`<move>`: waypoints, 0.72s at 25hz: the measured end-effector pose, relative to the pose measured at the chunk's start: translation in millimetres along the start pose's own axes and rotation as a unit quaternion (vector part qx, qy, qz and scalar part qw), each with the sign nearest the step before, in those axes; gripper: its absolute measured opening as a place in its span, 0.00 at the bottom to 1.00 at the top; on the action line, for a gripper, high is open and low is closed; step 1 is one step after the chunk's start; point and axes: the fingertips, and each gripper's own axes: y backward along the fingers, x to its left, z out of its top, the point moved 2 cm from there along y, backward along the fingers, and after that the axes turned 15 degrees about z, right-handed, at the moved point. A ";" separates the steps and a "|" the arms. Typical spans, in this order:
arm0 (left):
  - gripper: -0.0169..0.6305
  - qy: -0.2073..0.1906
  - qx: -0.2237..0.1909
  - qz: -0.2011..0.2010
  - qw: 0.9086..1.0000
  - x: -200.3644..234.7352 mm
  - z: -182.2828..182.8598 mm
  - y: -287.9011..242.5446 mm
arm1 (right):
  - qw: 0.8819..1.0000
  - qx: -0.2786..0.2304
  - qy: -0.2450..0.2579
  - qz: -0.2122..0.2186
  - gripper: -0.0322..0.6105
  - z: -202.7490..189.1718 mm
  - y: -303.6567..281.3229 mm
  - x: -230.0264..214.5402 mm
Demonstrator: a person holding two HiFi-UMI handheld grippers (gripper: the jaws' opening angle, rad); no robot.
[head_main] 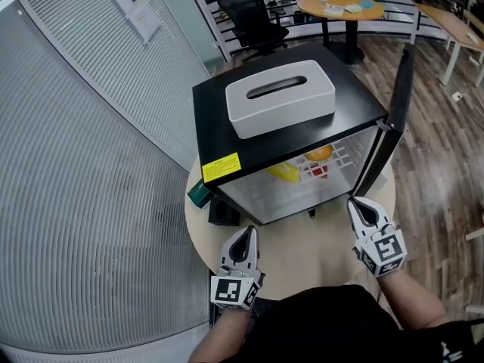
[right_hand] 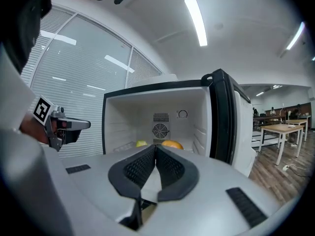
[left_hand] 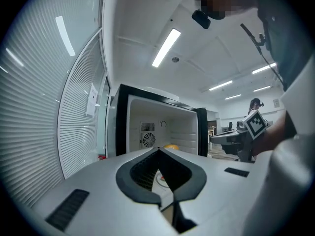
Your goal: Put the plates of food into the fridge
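Note:
A small black fridge [head_main: 227, 138] stands on a round table [head_main: 302, 255] with its door [head_main: 395, 112] swung open to the right. On its wire shelf lie an orange fruit [head_main: 319, 153], a yellow item [head_main: 283, 172] and something red [head_main: 318, 171]. My left gripper [head_main: 246, 233] hovers shut and empty in front of the fridge's left side. My right gripper [head_main: 354, 201] is shut and empty near the door's lower edge. The right gripper view shows the orange [right_hand: 170, 144] and a yellow-green fruit [right_hand: 141, 143] behind the shut right gripper [right_hand: 155, 147]. In the left gripper view the left gripper [left_hand: 158, 151] points at the fridge [left_hand: 147, 127].
A white tissue box [head_main: 280, 97] sits on the fridge top. A green item [head_main: 198, 193] and a black one [head_main: 223, 212] lie on the table left of the fridge. A ribbed glass wall [head_main: 83, 165] runs along the left. An office chair [head_main: 249, 13] and a wooden table [head_main: 340, 6] stand behind.

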 end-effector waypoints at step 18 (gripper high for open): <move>0.03 -0.009 0.008 0.020 1.000 14.7 6.0 6.3 | 1.000 0.007 0.009 0.027 0.06 -6.0 -20.8 2.4</move>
